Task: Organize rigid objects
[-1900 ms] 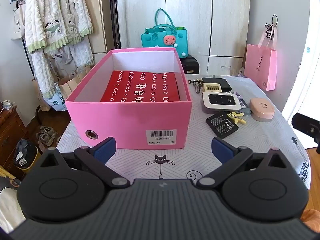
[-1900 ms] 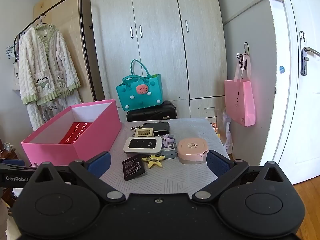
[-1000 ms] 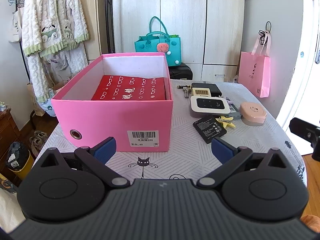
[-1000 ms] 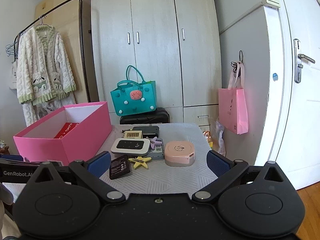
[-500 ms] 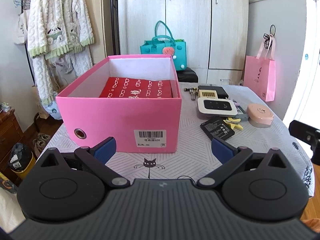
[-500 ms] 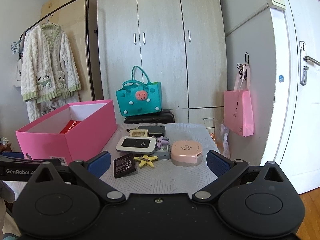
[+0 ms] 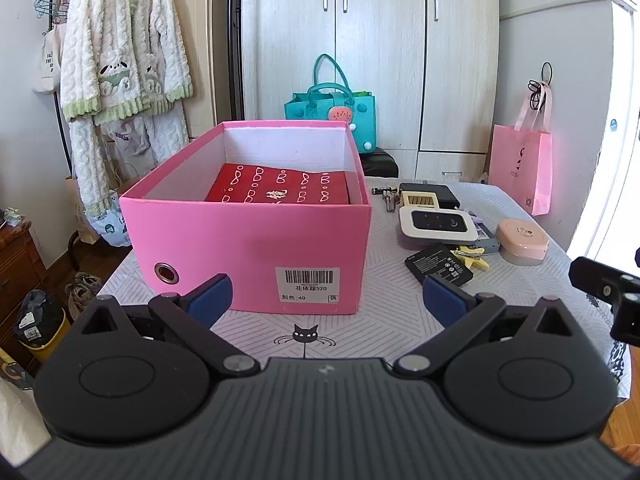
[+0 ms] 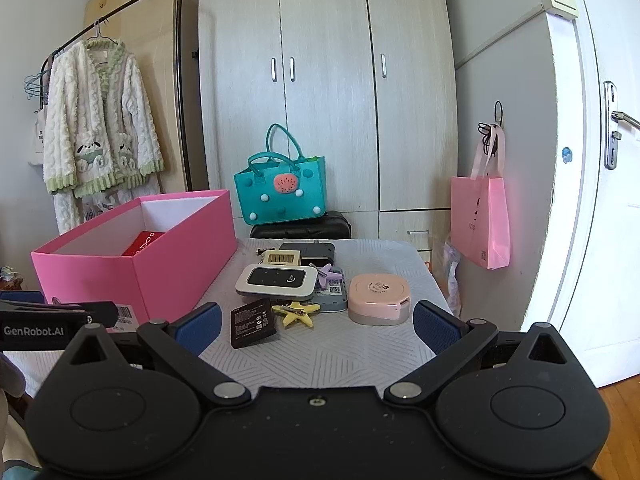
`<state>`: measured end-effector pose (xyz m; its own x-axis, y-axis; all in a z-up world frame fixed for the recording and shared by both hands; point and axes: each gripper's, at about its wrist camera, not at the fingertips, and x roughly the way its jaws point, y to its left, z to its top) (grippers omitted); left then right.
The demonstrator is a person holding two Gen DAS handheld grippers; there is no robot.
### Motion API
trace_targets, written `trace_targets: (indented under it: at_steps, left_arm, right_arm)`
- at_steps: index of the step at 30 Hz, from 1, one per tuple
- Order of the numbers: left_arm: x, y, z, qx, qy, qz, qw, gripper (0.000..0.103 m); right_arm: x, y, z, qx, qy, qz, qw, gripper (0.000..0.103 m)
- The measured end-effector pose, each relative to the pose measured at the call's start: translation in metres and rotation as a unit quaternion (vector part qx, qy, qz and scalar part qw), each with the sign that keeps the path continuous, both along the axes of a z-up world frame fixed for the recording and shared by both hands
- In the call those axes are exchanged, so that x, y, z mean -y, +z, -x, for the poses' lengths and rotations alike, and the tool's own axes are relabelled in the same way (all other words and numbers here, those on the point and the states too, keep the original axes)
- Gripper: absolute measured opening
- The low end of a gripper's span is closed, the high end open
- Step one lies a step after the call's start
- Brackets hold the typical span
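An open pink box (image 7: 248, 240) (image 8: 132, 268) stands on the table with a red flat box (image 7: 280, 190) inside. To its right lie a black battery (image 8: 252, 322) (image 7: 438, 264), a yellow star clip (image 8: 296, 312), a white-and-black router (image 8: 276, 280) (image 7: 438, 222), a round pink case (image 8: 378, 298) (image 7: 522, 240), a grey device (image 8: 332, 292) and a black box with a beige part (image 8: 304, 254). My left gripper (image 7: 326, 300) is open and empty before the pink box. My right gripper (image 8: 318, 326) is open and empty, near the battery and star clip.
The table has a patterned grey cloth (image 8: 340, 352) with a cat print (image 7: 304, 336). A teal bag (image 8: 280, 192) sits on a black case behind the table. A pink paper bag (image 8: 480, 220) hangs at right. A wardrobe and a clothes rack stand behind.
Both grippers shifted slightly, dipping and rising; the views moved a little closer to the table again. Nothing on the table moved and both grippers stayed open.
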<state>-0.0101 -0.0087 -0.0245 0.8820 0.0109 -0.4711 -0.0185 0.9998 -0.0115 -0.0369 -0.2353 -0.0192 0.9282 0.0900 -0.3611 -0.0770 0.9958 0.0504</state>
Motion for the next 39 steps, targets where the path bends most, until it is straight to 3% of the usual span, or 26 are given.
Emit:
trace_targets:
  at_steps: [22,39]
  left_arm:
    - [-0.007,-0.006,-0.003,-0.018,-0.001,-0.003,0.9998,0.103]
    - [-0.005,-0.007,-0.014,-0.050,-0.044,-0.006,0.9978,0.103]
  right_arm:
    - [-0.007,-0.005,-0.008,-0.036,0.011,-0.015,0.999,0.103]
    - [-0.009,-0.009,-0.017,-0.048,0.009,-0.011,0.999,0.103]
